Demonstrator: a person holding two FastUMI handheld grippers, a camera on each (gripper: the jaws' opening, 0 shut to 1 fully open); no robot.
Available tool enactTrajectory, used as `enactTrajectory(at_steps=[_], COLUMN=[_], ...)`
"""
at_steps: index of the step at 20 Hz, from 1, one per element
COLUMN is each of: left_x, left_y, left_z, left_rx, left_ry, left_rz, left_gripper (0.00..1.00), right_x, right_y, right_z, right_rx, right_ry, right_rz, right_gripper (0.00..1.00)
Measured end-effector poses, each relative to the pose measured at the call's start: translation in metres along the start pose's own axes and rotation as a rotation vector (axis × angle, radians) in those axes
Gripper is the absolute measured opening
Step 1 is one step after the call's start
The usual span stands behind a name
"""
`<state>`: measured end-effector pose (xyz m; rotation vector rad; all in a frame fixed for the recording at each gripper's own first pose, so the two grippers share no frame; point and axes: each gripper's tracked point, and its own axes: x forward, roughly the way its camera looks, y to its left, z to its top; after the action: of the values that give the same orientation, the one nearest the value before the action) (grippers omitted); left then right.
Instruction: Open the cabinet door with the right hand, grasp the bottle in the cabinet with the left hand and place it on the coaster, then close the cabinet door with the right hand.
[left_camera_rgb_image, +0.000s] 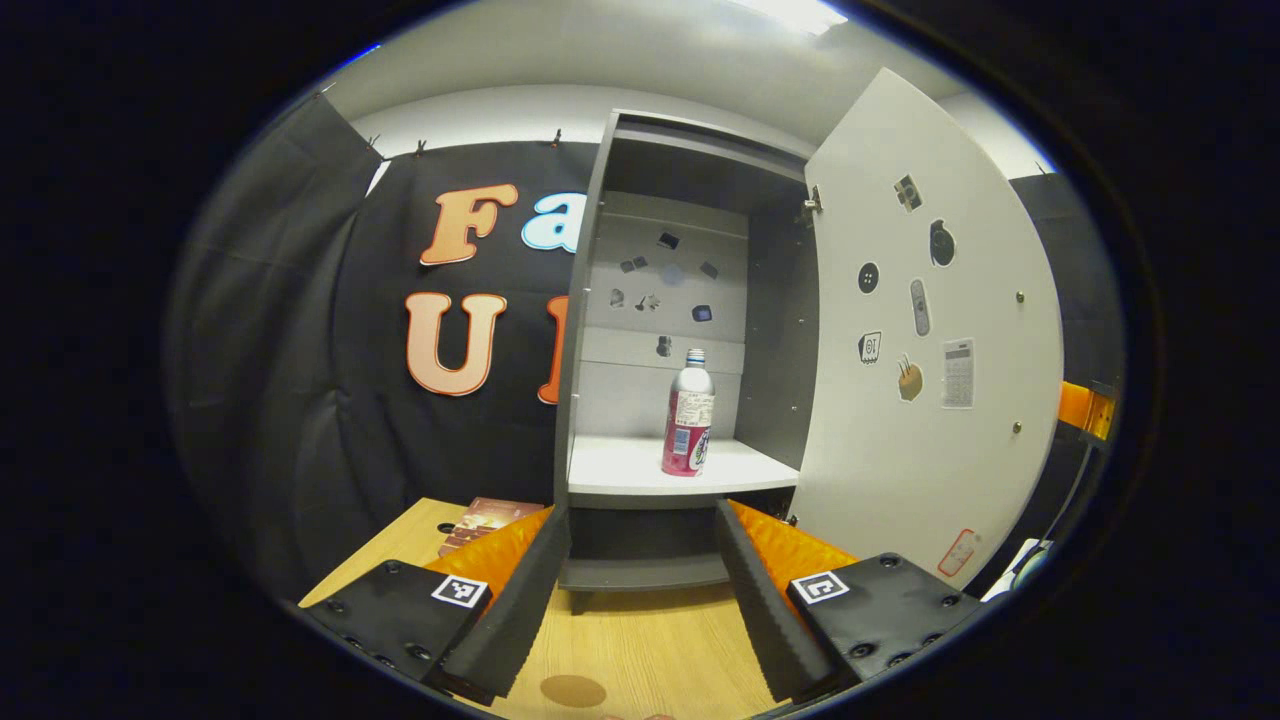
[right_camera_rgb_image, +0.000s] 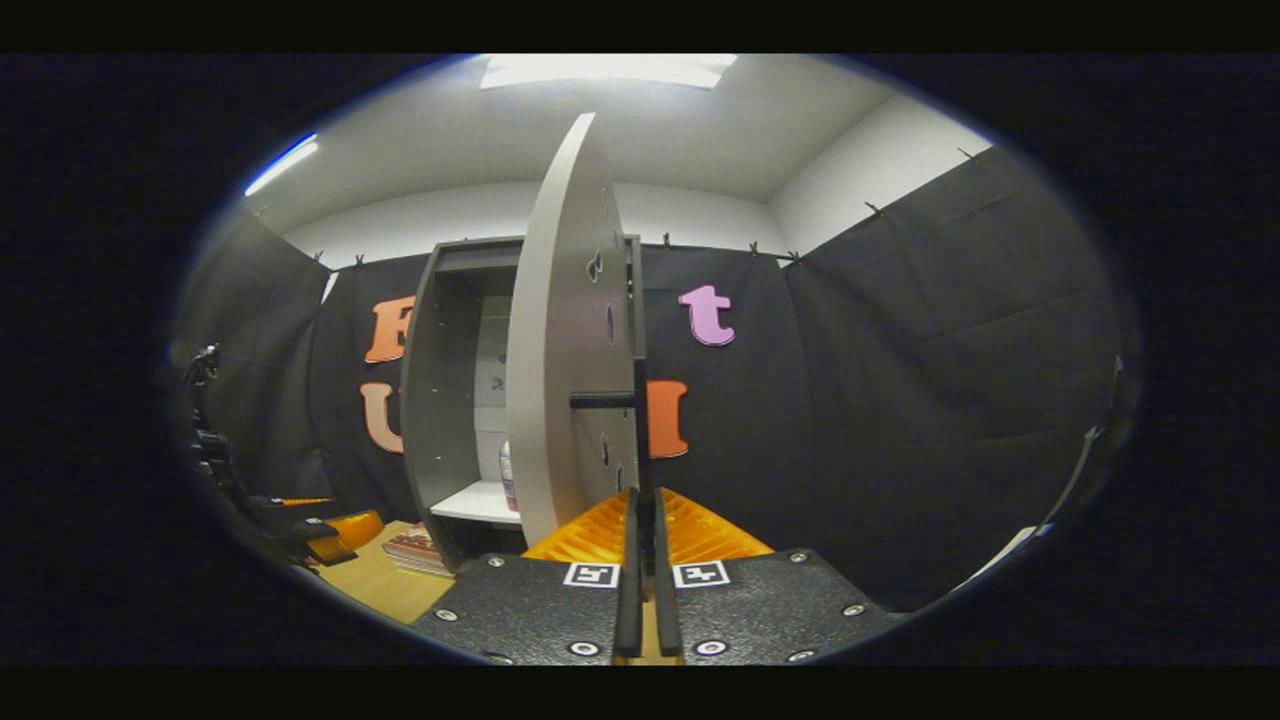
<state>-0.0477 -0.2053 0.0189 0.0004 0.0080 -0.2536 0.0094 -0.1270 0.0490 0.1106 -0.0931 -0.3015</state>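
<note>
Left gripper view: the left gripper (left_camera_rgb_image: 640, 590) hovers wide open and empty before the open cabinet (left_camera_rgb_image: 690, 300), where the bottle (left_camera_rgb_image: 688, 415) stands upright on its shelf. Right gripper (right_camera_rgb_image: 645, 590), fingers closed on the door handle (right_camera_rgb_image: 638, 420), holds the cabinet door (right_camera_rgb_image: 565, 350) ajar.

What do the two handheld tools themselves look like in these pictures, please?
The left tool has two long wedge-shaped fingers on black plates with screws, each plate bearing a square black-and-white marker, with ribbed orange parts behind. The right tool is built the same: black screwed plates, paired square markers, a ribbed orange body.
</note>
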Motion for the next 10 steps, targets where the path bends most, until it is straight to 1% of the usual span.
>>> enactTrajectory(at_steps=[1, 3, 4, 5, 6, 7, 8, 9, 10], left_x=[0.004, 0.011, 0.014, 0.016, 0.017, 0.019, 0.02, 0.02, 0.021], left_y=[-0.007, -0.017, -0.022, -0.027, -0.03, -0.032, -0.033, -0.034, -0.035], left_z=[-0.001, -0.001, -0.003, -0.005, -0.003, -0.001, -0.001, 0.0, 0.001], left_rx=[0.0, 0.001, 0.001, 0.0, -0.003, -0.006, -0.008, -0.006, -0.002], left_ry=[0.002, 0.002, 0.01, 0.014, 0.011, 0.008, 0.007, 0.006, 0.004], left_rz=[-0.014, -0.035, -0.048, -0.056, -0.061, -0.063, -0.068, -0.071, -0.071], left_gripper=[0.95, 0.95, 0.94, 0.94, 0.95, 0.95, 0.94, 0.94, 0.94], right_x=[0.001, 0.003, 0.002, 0.002, 0.003, 0.002, 0.001, 0.0, 0.0], right_y=[-0.002, 0.004, 0.002, 0.0, -0.005, -0.005, -0.007, -0.008, -0.012], right_z=[0.003, 0.002, 0.0, 0.001, 0.0, 0.0, -0.001, -0.001, -0.001], right_rx=[0.011, 0.026, 0.02, 0.017, 0.015, 0.017, 0.016, 0.014, 0.011], right_ry=[-0.012, -0.003, 0.002, -0.001, 0.004, 0.005, 0.007, 0.009, 0.012], right_rz=[0.006, 0.042, 0.062, 0.066, 0.065, 0.062, 0.054, 0.046, 0.03], right_gripper=[0.04, 0.0, 0.1, 0.13, 0.14, 0.0, 0.0, 0.14, 0.08])
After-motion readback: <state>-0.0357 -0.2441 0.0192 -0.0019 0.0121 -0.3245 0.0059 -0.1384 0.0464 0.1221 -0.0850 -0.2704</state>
